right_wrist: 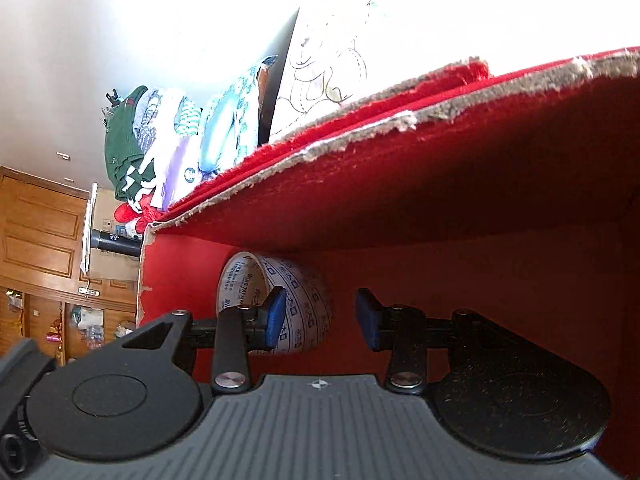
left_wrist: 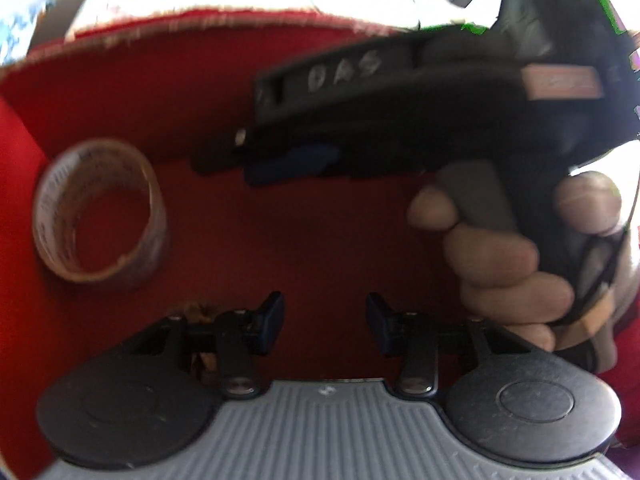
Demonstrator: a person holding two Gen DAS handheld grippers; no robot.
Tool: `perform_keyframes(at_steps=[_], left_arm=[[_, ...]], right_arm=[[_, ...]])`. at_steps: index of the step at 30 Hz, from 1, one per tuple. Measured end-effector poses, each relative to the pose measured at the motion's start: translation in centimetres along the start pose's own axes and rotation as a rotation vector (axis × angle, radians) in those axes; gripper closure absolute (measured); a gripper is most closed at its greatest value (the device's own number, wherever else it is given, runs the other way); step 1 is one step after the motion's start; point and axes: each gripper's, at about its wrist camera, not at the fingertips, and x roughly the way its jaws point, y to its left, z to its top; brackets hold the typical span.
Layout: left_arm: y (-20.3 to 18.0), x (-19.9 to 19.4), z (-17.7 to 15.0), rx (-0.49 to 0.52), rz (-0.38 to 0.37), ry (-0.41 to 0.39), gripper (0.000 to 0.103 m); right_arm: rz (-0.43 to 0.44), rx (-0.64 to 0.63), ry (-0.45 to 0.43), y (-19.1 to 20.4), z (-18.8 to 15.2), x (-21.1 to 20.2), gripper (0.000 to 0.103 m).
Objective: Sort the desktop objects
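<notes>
Clear printed tape roll [right_wrist: 276, 304] already lies on the floor of the red box [right_wrist: 480, 200], near its corner. Both claws hang inside the box with their jaws apart and empty: the right gripper [right_wrist: 320, 318] just beside the roll, the left gripper [left_wrist: 325, 322] further off. Nothing else shows sorted, and what remains outside is washed out.

the right gripper [right_wrist: 320, 316] sits inside a red box [right_wrist: 480, 208], its blue-padded fingers [right_wrist: 276, 316] spread apart with nothing between them. a tape roll [right_wrist: 304, 300] with printed lettering stands on edge on the box floor, near the box's left wall, partly behind the left finger. the box's upper edge [right_wrist: 360, 136] is torn and frayed. beyond the box's left wall hang folded clothes [right_wrist: 160, 148] and a wooden door [right_wrist: 40, 228].
</notes>
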Motion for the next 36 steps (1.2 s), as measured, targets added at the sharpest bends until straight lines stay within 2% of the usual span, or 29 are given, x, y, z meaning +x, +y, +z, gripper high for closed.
perform_keyframes(at_steps=[5,7,14,23,25,29,34,36], left_arm=[[0.0,-0.3,0.1,-0.005,0.056,0.028,0.055],[0.4,-0.3,0.2,-0.026,0.051,0.054,0.055],[1.3,-0.6,0.6,-0.045,0.107,0.079,0.049],[2.6,-2.1,0.3,-0.069,0.168,0.056,0.046],[2.5,-2.3,0.3,-0.06,0.167,0.053,0.043],[2.2,-2.8,-0.3,-0.027,0.215,0.041,0.043],[2.2,-3.6,-0.3,-0.028,0.21,0.016,0.042],[3.5,-2.9,-0.3,-0.031,0.218,0.013,0.041]], right_arm=[[-0.004,-0.002,-0.002,-0.4,0.3,0.0,0.06],[-0.004,-0.002,-0.001,0.2,0.3,0.7,0.06],[-0.009,-0.002,0.003,1.2,0.4,0.5,0.06],[-0.023,-0.012,0.017,1.1,0.5,0.5,0.06],[-0.026,-0.013,0.018,1.4,0.5,0.8,0.06],[-0.028,-0.014,0.018,1.5,0.5,0.9,0.06],[-0.032,-0.014,0.02,1.5,0.5,0.9,0.06],[-0.037,-0.018,0.028,1.6,0.5,1.0,0.06]])
